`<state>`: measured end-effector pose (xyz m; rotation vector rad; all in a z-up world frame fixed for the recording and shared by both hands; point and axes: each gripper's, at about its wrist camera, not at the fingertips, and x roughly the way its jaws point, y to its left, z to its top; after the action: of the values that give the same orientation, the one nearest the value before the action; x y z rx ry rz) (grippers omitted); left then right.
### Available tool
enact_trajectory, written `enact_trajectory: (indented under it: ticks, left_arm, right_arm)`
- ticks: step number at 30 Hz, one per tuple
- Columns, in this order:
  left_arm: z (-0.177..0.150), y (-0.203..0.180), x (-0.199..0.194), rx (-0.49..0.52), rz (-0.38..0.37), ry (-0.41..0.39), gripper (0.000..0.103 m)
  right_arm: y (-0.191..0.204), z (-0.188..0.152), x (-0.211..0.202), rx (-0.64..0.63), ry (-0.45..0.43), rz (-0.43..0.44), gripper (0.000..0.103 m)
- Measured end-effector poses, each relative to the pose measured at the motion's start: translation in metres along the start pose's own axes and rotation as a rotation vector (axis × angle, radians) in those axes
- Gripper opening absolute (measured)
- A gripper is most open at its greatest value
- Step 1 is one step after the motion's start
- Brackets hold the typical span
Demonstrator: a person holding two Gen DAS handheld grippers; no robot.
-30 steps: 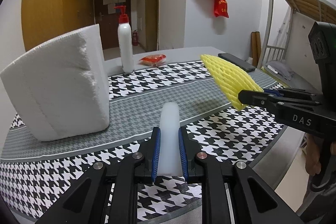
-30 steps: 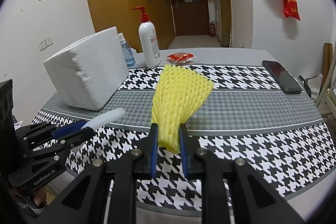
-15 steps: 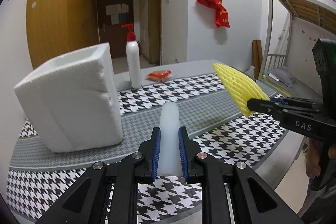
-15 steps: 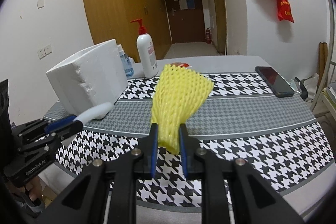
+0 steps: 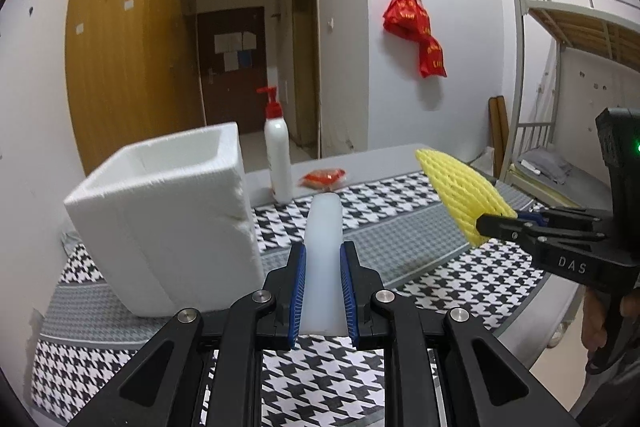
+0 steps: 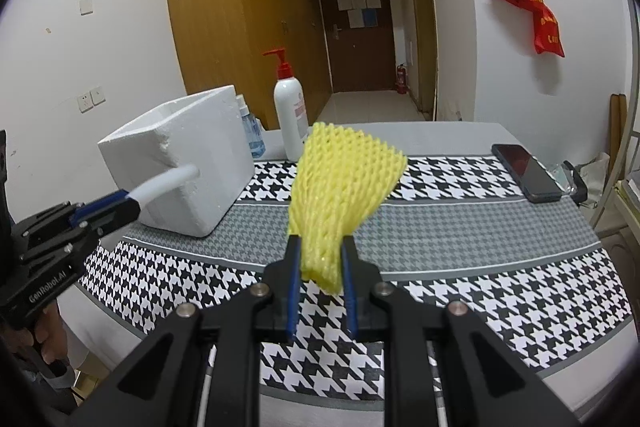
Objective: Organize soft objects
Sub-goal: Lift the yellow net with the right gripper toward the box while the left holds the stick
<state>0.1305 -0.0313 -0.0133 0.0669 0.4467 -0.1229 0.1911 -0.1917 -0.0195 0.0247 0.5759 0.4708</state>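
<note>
Beside the foam box (image 5: 168, 227), left tongs (image 5: 322, 287) pinch a white tube (image 5: 323, 227), right tongs (image 6: 320, 281) yellow netting (image 6: 340, 183).

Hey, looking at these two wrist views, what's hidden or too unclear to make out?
- Inside of the white foam box: in both views its own walls hide the bottom and any contents.
- Small blue bottle: right wrist view only, lower part hidden behind the box.
- Label on the pump bottle: too small to read.
- Rear end of the white foam tube: left wrist view, hidden between the left claw's pads.
- Papers on the far door: too small.
</note>
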Motion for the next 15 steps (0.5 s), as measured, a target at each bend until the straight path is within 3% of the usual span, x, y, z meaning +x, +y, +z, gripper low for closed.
enact_trajectory:
  ticks: [15]
  left_arm:
    - [0.034, 0.028, -0.013, -0.049, 0.102, -0.082, 0.019]
  right_arm:
    - [0.035, 0.031, -0.009, -0.096, -0.082, 0.075, 0.022]
